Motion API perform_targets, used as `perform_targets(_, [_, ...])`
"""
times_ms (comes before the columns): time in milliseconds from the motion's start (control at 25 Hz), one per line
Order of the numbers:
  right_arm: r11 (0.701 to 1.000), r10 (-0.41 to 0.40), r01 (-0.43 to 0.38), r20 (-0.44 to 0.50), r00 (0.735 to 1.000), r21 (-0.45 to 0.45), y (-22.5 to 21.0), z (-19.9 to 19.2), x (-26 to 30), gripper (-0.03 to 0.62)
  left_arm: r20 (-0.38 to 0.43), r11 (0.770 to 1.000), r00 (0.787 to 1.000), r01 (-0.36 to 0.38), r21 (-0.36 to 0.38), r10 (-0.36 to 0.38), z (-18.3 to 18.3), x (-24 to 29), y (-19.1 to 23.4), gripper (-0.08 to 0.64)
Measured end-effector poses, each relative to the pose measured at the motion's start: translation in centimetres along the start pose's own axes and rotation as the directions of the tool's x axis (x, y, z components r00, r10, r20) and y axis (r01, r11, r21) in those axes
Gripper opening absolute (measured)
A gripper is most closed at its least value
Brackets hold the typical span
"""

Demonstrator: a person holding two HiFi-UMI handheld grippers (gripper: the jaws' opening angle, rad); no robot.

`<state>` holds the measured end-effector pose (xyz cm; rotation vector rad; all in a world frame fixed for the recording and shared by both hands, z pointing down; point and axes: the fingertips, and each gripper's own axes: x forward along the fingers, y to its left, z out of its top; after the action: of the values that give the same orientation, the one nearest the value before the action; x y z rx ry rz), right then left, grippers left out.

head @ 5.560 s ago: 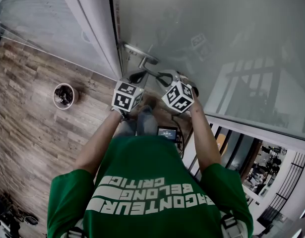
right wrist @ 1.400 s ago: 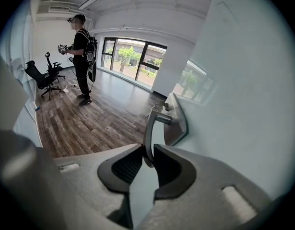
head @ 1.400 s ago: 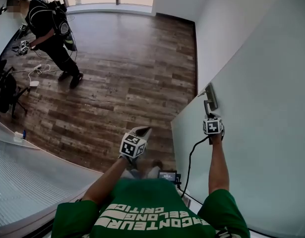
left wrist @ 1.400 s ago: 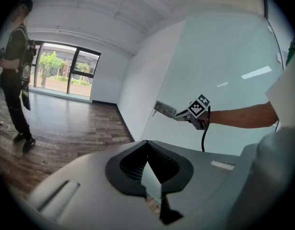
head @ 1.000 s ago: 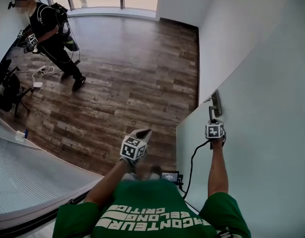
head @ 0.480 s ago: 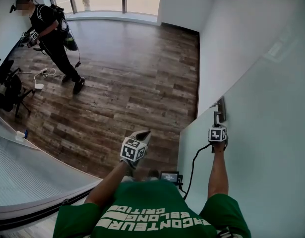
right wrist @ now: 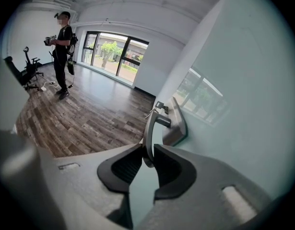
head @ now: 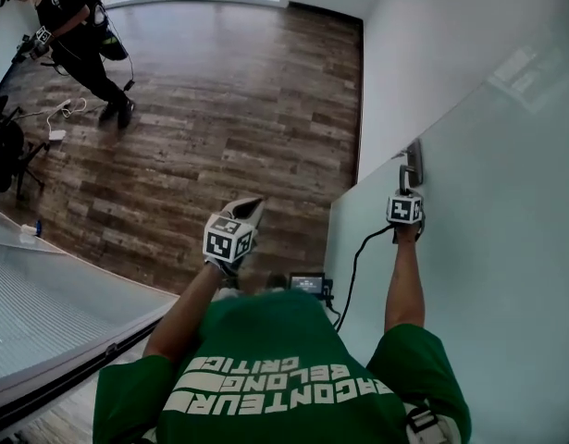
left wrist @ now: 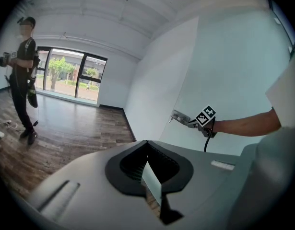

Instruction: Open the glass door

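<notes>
Clamping the right gripper point(head: 402, 189) tight on the silver door handle point(head: 412, 160), with both jaws pressed on the lever, one from each side. Reaching out with a bare arm along the glass door point(head: 488, 220), which stands open at the right with its edge near the wood floor point(head: 219, 137). Just past the lever, what looks like a small key point(right wrist: 159, 107) in the lock.

Holding the left gripper point(head: 250, 207) over the floor, well apart from the door, with jaws closed together and nothing between them.

Wearing a green shirt point(head: 275, 377) with white writing, seen flipped and hard to read; maybe "BELONG" and "CRITIC". Carrying a small screen point(head: 305, 283) at the waist, with a black cable point(head: 353, 266) up to the right gripper.

Far off at the top left, another person point(head: 71, 26) in black, near a black chair point(head: 6, 151).
</notes>
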<state>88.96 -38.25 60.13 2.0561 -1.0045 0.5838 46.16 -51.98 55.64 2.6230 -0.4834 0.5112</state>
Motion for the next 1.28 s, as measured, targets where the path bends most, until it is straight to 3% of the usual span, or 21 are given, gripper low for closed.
perform_targets(360, [1.000,0.021,-0.020,-0.025,0.999,0.017,-0.2,-0.3,-1.0,0.064,-0.013,0.999,1.000,-0.027,-0.018,0.027,0.1,-1.3,-0.7,0.017])
perform_targets(520, [1.000,-0.006,0.006,-0.003,1.000,0.019,0.0,-0.8,-1.7,0.072,-0.008,0.999,0.999,-0.037,-0.022,0.036,-0.4,-2.4,-0.4,0.017])
perform_targets(720, [0.997,-0.072,0.073,0.082,0.994,-0.001,-0.9,0.1,-2.5,0.071,0.005,0.998,0.998,-0.061,-0.035,0.061,0.2,-3.4,0.6,0.017])
perform_targets(880, [0.993,-0.112,0.117,0.216,0.970,-0.014,-1.7,3.3,-4.1,0.038,0.015,0.995,0.996,-0.084,-0.059,0.085,0.7,-3.6,1.6,0.017])
perform_targets(960, [0.996,-0.073,0.084,0.272,0.960,-0.029,-0.4,4.5,-5.5,-0.004,0.027,0.994,0.995,-0.089,-0.068,0.091,0.8,-4.1,1.9,0.017])
perform_targets(1120, [0.995,0.097,-0.078,0.342,0.935,-0.069,4.3,5.9,-8.5,-0.006,0.058,0.992,0.993,-0.094,-0.084,0.099,1.3,-5.3,2.4,0.017])
perform_targets(1200, [0.979,0.205,-0.184,0.371,0.906,-0.091,7.0,6.1,-9.9,-0.006,0.073,0.991,0.992,-0.098,-0.090,0.104,1.6,-5.8,2.6,0.017])
perform_targets(1280, [0.947,0.321,-0.294,0.395,0.861,-0.127,10.0,6.3,-11.7,-0.006,0.092,0.990,0.990,-0.098,-0.097,0.107,2.0,-6.1,2.7,0.017])
